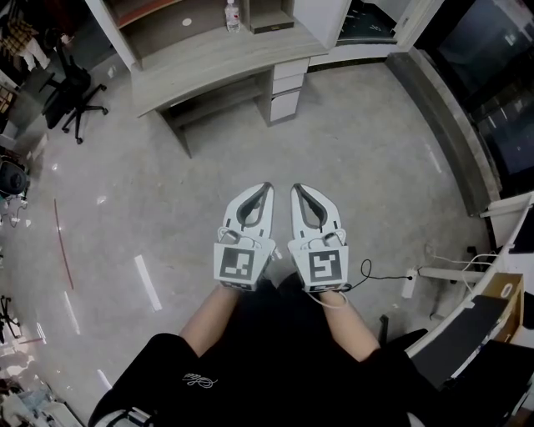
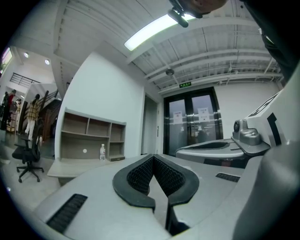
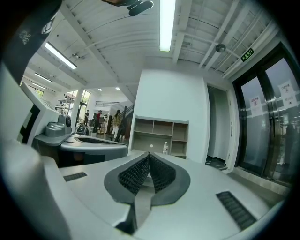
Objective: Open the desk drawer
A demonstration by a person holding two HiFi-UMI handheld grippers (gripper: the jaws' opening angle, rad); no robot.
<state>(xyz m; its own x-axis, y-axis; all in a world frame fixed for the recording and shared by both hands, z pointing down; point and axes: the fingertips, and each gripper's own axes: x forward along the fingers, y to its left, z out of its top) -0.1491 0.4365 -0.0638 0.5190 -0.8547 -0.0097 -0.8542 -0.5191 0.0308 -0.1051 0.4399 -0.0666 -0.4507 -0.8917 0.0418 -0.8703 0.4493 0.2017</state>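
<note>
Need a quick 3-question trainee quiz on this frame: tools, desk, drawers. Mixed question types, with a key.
1. True or false: the left tool and the right tool are both shut, with nothing between their jaws.
2. Multiple choice: what stands at the back of the desk? A) a bottle B) a laptop C) a mug
3. Fill in: in the head view, the drawers sit under the desk's ___ end.

Key: 1 true; 2 A; 3 right.
</note>
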